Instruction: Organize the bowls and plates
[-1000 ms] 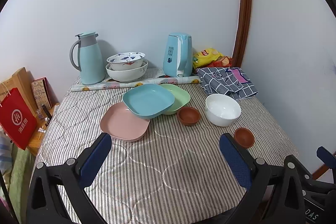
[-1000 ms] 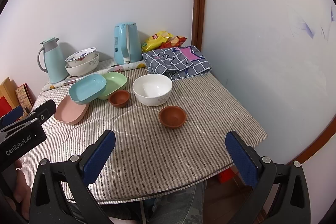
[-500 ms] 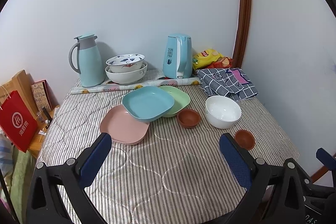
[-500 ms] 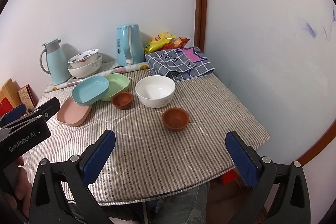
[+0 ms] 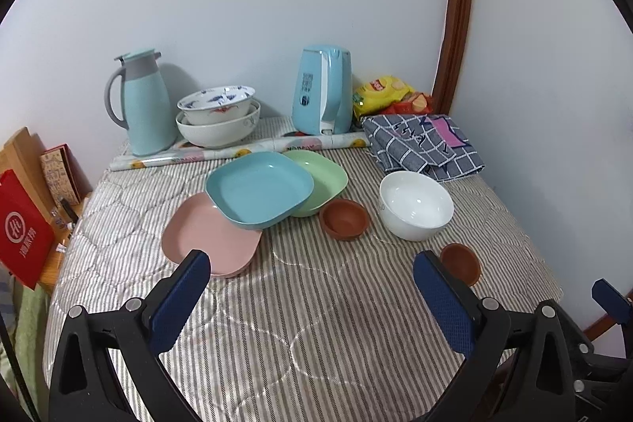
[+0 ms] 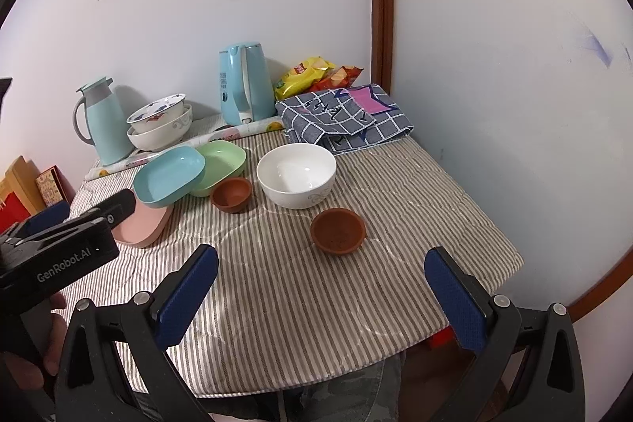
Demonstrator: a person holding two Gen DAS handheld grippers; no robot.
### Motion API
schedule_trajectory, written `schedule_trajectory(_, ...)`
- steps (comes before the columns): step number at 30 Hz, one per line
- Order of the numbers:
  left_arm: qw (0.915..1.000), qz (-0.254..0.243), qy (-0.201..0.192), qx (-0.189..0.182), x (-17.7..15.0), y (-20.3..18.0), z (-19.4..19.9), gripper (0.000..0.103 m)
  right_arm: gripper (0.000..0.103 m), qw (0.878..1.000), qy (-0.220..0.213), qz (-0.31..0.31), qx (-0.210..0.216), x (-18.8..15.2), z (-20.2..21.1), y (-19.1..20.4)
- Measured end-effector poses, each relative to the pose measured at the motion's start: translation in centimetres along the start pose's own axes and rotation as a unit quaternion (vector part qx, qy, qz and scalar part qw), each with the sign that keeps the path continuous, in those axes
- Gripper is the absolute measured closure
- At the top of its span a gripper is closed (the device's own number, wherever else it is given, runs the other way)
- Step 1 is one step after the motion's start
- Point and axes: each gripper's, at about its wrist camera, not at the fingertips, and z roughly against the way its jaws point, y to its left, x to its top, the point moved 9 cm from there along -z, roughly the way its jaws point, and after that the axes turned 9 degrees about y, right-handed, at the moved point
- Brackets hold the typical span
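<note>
Hovering over the near edge of the striped table [image 6: 316,303], the left gripper [image 5: 308,287] and the right gripper [image 6: 322,277] both have their jaws spread wide and carry nothing; I judge no piece has been picked yet and each is lining up a first choice.

Nearest the right gripper sits a small brown bowl [image 6: 337,230], alone and well apart from the rest, so it looks the easiest reach. Farther in stands the white bowl [image 6: 296,175], with a second brown bowl [image 6: 232,194] to its left. Left again, the pink plate [image 5: 211,236] lies flat with the blue plate [image 5: 259,186] tipped across it and across the green plate [image 5: 320,176], a loose overlap that probably has to be lifted from the top down.

At the far wall stand a thermos jug [image 5: 140,101], two nested patterned bowls [image 5: 217,117], a kettle [image 5: 322,89], snack bags [image 5: 381,93] and a folded checked cloth [image 5: 423,145]. A rolled sheet [image 5: 237,149] lies just behind the plates, crowding any push toward the wall.
</note>
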Motion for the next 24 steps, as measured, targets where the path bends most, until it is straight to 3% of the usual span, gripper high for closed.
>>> schedule_trajectory(12,0.9991,0.026,0.028,0.017,1.7,3.9,-3.4,0.0,0.0,1.0,0.008,-0.02,0.01,2.2,-2.5,0.5)
schedule_trajectory(24,0.9955,0.071,0.044,0.043,4.1,10.8,-6.8,0.004,0.001,0.999,0.034,-0.001,0.032,5.5,-7.1,4.9)
